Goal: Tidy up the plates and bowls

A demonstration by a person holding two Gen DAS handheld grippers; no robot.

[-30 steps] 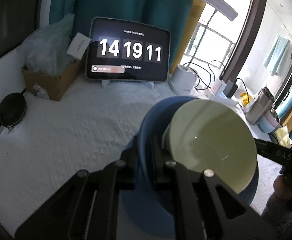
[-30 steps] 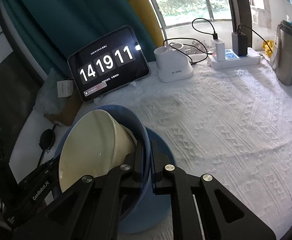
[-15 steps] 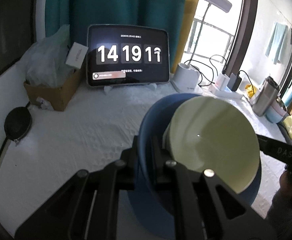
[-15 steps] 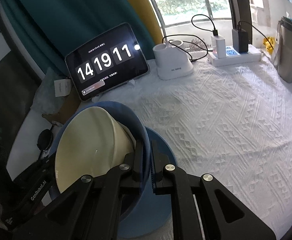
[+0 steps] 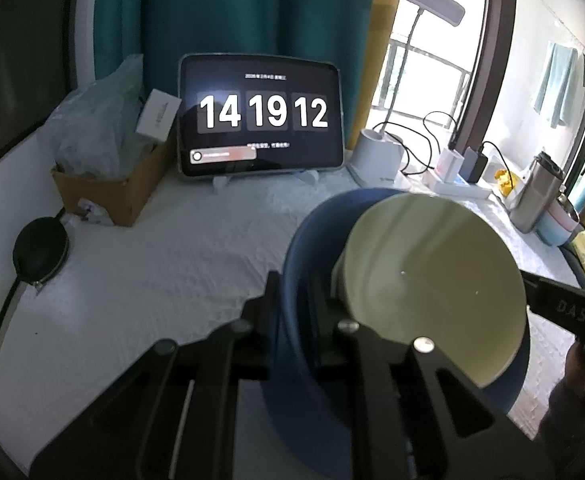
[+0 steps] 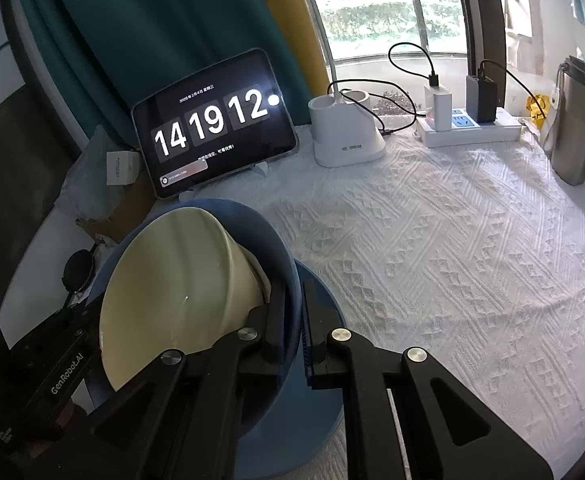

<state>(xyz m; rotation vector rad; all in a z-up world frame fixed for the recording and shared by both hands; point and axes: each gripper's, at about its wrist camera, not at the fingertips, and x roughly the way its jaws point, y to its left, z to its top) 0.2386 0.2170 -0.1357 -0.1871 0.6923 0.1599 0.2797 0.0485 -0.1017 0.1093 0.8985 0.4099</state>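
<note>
Between both tongs, blue bowl [image 5: 292, 264] tilts, cradling cream bowl [image 5: 432, 284]

The tablet [image 5: 260, 114] shows "14 19 12" in large white digits; its small lines are too fine to read. The left tongs' [image 6: 66, 374] side reads "GenRobot.AI"; the right tongs' [image 5: 568, 312] reads "DAS".
</note>
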